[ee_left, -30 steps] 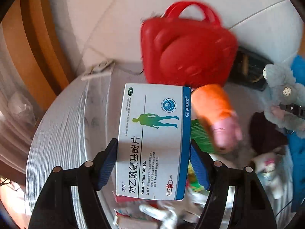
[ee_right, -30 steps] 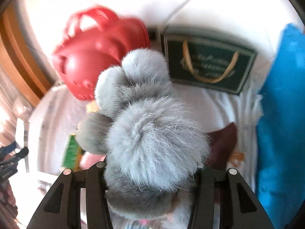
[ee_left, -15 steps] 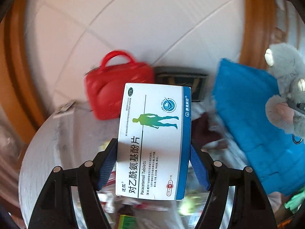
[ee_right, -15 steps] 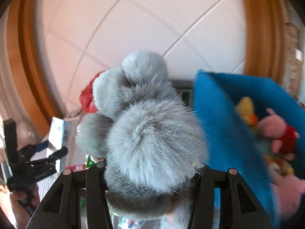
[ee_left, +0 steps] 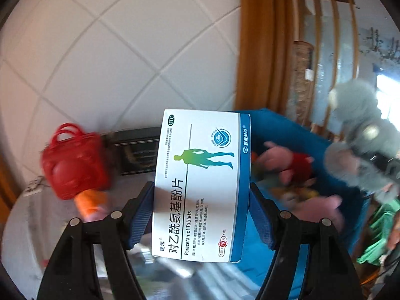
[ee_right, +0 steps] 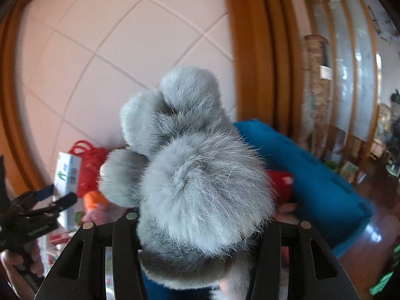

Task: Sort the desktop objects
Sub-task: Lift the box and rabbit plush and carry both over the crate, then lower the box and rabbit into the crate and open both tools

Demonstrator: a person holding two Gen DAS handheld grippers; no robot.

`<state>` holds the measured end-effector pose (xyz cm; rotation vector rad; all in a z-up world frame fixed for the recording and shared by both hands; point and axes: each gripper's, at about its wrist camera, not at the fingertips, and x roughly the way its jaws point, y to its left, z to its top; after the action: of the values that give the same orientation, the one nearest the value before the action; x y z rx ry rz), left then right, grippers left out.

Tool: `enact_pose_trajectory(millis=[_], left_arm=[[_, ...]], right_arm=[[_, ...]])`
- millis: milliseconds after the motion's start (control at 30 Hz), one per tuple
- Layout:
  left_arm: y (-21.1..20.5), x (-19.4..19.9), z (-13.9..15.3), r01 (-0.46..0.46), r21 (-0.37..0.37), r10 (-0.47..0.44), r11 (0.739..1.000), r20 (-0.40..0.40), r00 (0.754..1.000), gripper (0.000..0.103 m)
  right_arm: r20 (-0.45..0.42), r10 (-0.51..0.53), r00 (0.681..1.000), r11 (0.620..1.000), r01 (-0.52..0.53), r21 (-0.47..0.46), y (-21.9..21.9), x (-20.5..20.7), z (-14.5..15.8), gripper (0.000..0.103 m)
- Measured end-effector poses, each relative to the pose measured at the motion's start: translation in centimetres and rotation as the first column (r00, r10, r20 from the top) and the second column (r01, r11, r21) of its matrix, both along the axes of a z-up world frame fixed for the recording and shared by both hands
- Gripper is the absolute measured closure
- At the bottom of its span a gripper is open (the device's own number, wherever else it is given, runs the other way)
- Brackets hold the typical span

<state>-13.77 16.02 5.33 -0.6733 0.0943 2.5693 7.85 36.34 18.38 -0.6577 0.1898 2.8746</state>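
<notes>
So both hands are loaded up right now. The left gripper has its blue-padded fingers clamped on either long edge of a white and blue medicine box — the print reads "Paracetamol Tablets" and it fills the lower middle of the left wrist view, held up in the air with its printed face toward the camera.

The right gripper is squeezing a fluffy grey plush toy, which takes up most of the middle of the right wrist view; the fur bulges over the fingers so the pads themselves are hidden. You can spot the same toy, blurred, at the right edge of the left view.

Behind the box on the right sits a blue fabric bin with a pink plush and other soft toys inside, all blurred. In the right view the bin's rim shows right of centre, just behind the grey toy.

On the left of the left view there's a red handbag on the pale surface, an orange object just below it — too smeared to identify — and a dark bag against the white tiled wall.

Lower left of the right view shows the other gripper with the box, plus a person's hand holding it.
</notes>
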Motion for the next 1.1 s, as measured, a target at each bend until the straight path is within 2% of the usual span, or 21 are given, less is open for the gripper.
enact_pose_trajectory(millis=[100,267,500,733,1067,1100], left_arm=[[5.8,0.9,0.7,0.02,-0.019,-0.021,1.0,-0.017,1.0,0.031],[13.4,1.3,0.6,0.027,-0.03,-0.026,0.999,0.013,1.0,0.031],[21.1,1.7,-0.9,0.018,-0.112,-0.012,0.994,0.05,0.999,0.031],[24.8,1.5,-1.9,0.024,-0.161,-0.014,0.987,0.061,0.998,0.031],[26.7,1.4,-2.2,-0.003,-0.177,0.015,0.984,0.068,0.998,0.03],[26.6,1.3,-2.2,-0.008,-0.175,0.021,0.984,0.07,0.997,0.027]], right_arm=[[0.022,-0.027,0.999,1.0,0.026,0.008,5.1,0.1,-0.8,0.055],[0.062,-0.032,0.998,0.999,0.031,0.015,12.3,-1.1,-3.2,0.055],[0.125,0.001,0.992,1.0,-0.002,0.006,17.5,-2.9,-6.1,0.055],[0.159,0.014,0.987,1.0,-0.016,0.013,20.3,-4.8,-8.7,0.055],[0.191,0.023,0.981,0.999,-0.03,0.033,21.4,-5.6,-9.2,0.055],[0.193,0.02,0.981,0.999,-0.029,0.04,21.4,-5.6,-9.2,0.055]])
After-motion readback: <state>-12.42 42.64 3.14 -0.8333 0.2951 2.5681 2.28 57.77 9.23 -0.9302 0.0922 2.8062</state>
